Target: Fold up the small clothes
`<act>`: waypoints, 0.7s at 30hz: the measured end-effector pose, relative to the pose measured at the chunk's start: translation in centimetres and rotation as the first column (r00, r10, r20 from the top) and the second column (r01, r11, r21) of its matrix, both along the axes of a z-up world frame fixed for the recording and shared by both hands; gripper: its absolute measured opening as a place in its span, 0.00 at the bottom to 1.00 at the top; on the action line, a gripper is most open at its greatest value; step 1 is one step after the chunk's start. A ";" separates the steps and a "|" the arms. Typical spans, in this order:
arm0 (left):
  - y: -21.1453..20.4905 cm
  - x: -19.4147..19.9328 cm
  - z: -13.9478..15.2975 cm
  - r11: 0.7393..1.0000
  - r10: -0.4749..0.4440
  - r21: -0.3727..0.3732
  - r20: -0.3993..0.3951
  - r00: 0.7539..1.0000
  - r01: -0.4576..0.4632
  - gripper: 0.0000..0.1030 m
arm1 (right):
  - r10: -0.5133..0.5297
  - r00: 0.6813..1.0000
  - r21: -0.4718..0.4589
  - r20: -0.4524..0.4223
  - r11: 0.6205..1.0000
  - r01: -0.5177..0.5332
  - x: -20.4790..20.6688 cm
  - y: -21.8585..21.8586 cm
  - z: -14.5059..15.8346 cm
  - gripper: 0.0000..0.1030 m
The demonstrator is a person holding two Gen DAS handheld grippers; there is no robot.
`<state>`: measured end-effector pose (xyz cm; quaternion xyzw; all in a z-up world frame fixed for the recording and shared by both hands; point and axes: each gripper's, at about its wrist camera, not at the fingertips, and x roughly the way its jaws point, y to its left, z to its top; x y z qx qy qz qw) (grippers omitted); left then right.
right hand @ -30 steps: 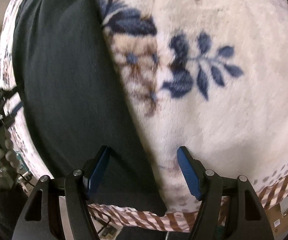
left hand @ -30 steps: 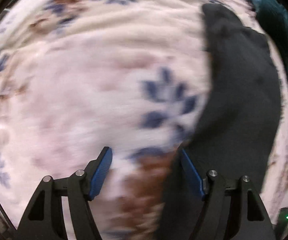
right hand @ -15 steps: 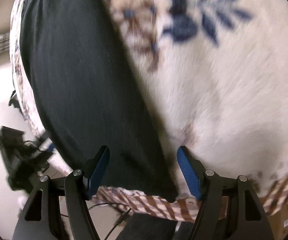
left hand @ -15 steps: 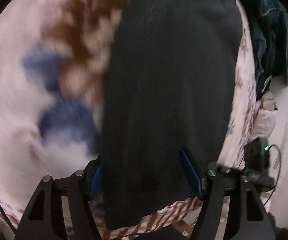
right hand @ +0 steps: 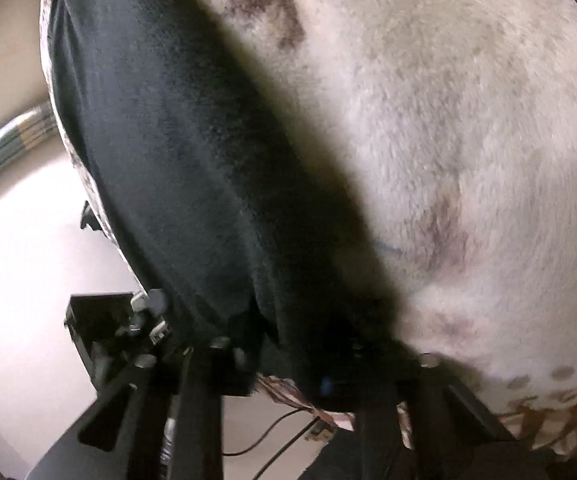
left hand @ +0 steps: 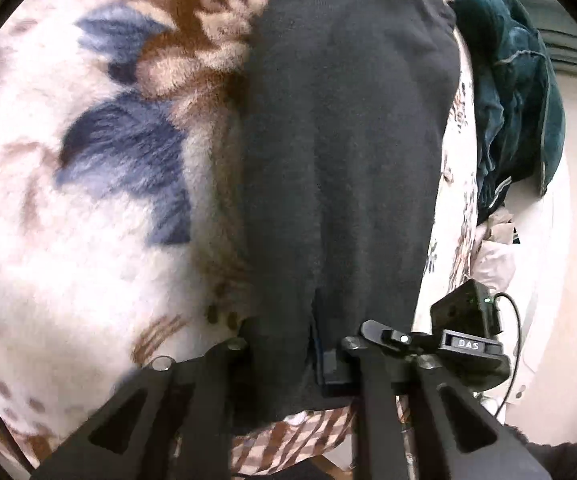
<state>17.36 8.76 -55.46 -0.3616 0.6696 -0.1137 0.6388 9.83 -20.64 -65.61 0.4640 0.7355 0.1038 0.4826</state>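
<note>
At six o'clock in both wrist views, the left gripper (left hand: 284,356) and right gripper (right hand: 292,356) are each clamped on the near hem of the black garment (left hand: 344,152); lift both evenly, carry toward twelve. Long, dark knit, lying flat on the floral blanket (left hand: 68,240)

Garment (left hand: 340,184) plain black. Blanket (left hand: 68,264) cream fleece with blue/brown floral print, brown check border. Pile (left hand: 516,92) beyond blanket's edge dark teal.

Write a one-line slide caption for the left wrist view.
Left gripper clamped on the near hem of a black garment lying on a floral fleece blanket.
</note>
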 end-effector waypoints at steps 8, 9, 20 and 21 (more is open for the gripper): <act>0.1 1.7 6.6 1.000 -0.009 0.016 0.184 0.983 0.006 0.11 | 0.033 0.989 -0.016 0.146 0.999 -0.031 1.1 0.7 6.2 0.14; -0.6 2.6 7.6 1.000 -0.007 0.015 0.216 0.976 0.003 0.11 | 0.037 0.983 -0.012 0.179 0.999 -0.035 1.7 0.8 7.7 0.13; 0.8 17.0 14.3 0.997 0.066 -0.065 0.475 0.877 -0.040 0.09 | 0.015 0.859 -0.042 0.511 0.999 0.008 13.8 -0.5 20.0 0.13; 1.0 18.3 14.3 0.997 0.071 -0.061 0.484 0.872 -0.047 0.09 | 0.015 0.840 -0.058 0.542 0.998 0.020 15.9 -0.7 20.6 0.13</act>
